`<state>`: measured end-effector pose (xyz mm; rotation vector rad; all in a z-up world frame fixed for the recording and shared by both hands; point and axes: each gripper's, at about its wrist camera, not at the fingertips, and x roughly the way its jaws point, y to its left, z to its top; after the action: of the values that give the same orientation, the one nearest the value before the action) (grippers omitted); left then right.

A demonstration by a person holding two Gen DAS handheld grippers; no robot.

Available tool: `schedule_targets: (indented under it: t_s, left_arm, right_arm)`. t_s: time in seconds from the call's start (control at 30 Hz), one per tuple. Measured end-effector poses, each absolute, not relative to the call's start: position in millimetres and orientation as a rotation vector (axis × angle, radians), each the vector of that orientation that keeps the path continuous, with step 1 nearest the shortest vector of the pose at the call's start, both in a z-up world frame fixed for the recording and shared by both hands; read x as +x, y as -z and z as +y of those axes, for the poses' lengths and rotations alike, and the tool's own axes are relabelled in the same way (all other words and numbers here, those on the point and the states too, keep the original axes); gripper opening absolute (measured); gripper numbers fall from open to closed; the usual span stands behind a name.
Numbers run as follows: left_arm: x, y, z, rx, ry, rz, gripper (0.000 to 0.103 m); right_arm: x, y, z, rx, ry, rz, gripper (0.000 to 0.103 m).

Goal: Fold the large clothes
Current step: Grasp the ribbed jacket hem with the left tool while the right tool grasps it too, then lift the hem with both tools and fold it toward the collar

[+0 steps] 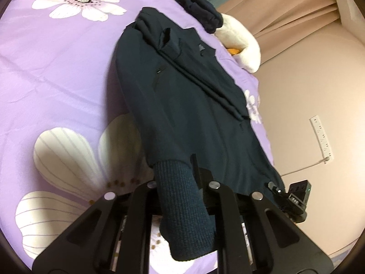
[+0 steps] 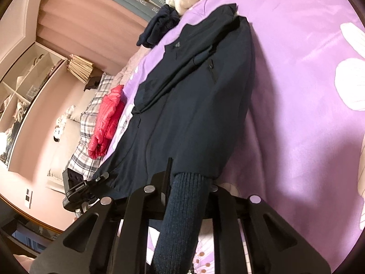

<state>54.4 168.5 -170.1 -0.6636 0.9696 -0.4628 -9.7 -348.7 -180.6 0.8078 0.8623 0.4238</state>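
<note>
Left gripper (image 1: 182, 189) and right gripper (image 2: 189, 189) clamped on jacket (image 1: 182, 96) hem

One dark navy jacket (image 1: 187, 105) lies spread on one lilac flowered bedspread (image 1: 57, 73) — with one smaller bundle of dark cloth (image 1: 198, 13) and one white plush toy (image 1: 241, 45) at its far end. One red puffy garment (image 2: 107, 118) — and two grippers, left (image 1: 180, 191) and right (image 2: 189, 189).

Hand-held gripper (image 2: 182, 182) clamped on dark jacket (image 2: 194, 105) hem
</note>
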Motion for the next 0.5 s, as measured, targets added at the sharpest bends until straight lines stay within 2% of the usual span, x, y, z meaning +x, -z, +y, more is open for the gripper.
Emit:
schedule_targets:
  t_s: [0.5]
  left_arm:
    - [48,142,153,-0.602,0.531,0.882,0.010]
  right_arm:
    - [-14,154,-347,0.815,-0.478,0.753,0.011]
